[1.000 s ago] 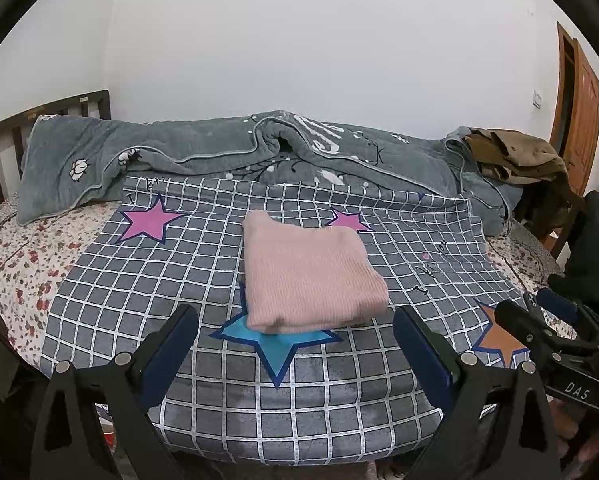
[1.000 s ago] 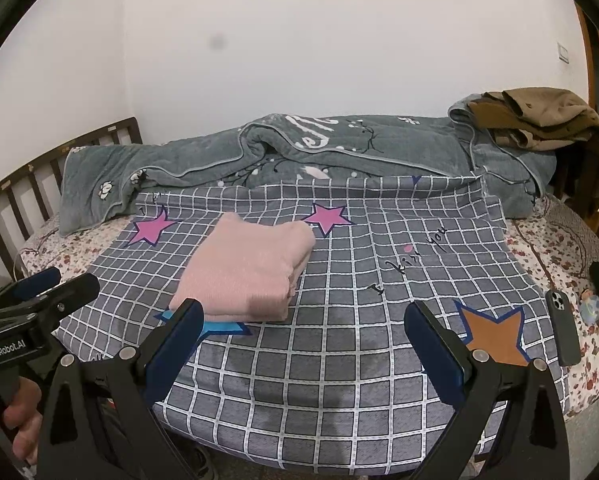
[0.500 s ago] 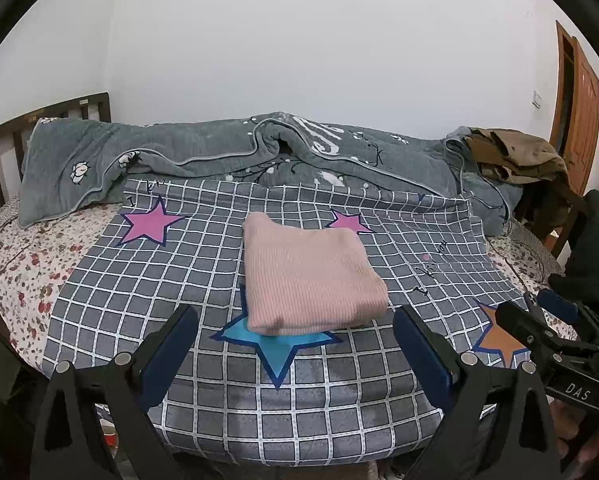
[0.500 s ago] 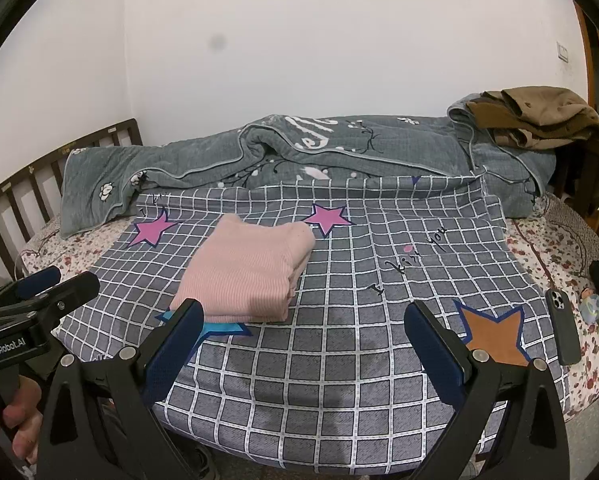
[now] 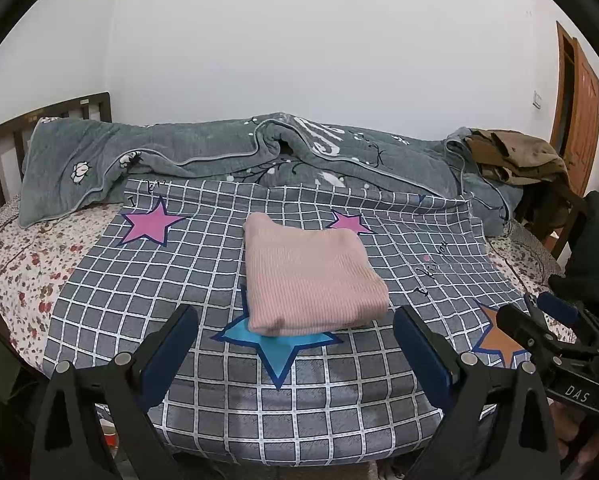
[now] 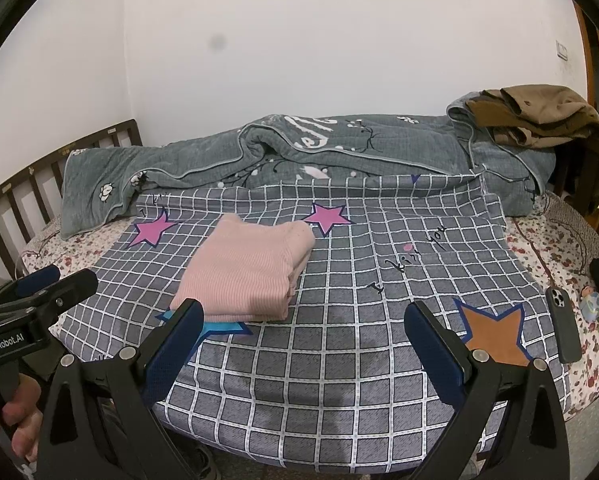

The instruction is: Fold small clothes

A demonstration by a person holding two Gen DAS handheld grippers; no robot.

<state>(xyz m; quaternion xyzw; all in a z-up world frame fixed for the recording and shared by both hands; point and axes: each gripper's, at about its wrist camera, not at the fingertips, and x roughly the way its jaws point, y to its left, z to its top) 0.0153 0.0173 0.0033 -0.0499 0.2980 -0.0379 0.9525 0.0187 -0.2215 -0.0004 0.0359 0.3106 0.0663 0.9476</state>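
Sweater (image 5: 311, 276), pink, lies folded on grid sheet (image 5: 147, 280), near edge over blue star (image 5: 277, 346). Left tool (image 5: 295, 352) & right tool (image 6: 299, 340) both spread apart, empty, short of star. Judged done: w/draw level, don't snag fold.

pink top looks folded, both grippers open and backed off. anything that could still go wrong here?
Two risks, both modest. The folded pink top overlaps the blue star near the bed's front edge, so a tug on the checked sheet might drag or spill it. The phone lies near the right gripper; a careless sweep could knock it off.
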